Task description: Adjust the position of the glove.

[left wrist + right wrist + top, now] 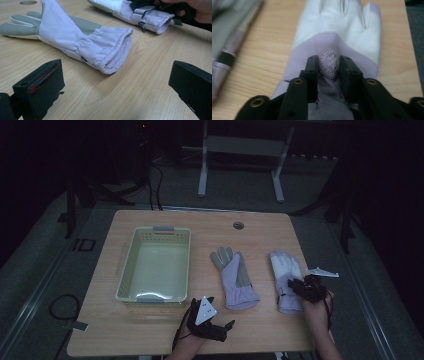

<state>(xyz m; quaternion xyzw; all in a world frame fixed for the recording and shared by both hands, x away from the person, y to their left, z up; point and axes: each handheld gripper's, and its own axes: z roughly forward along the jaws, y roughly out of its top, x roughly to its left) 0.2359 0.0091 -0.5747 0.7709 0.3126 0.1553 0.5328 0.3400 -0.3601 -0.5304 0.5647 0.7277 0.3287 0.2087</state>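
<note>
Now | left fingers [37, 87] wide apart, empty | right fingers [312, 75] pinching white glove [337, 25] fabric

The high view is dim and underexposed: the room around the table [150, 330] sinks into near black, most of all in the upper left and right of the frame, and the picture is soft and grainy. The left gripper view is far brighter and evenly lit, with soft shadows under the near glove [75, 37] at the centre and a mild sheen on the wood at lower right. The right gripper view is bright at the centre, blurred along its left edge, and soft at the bottom.
</note>
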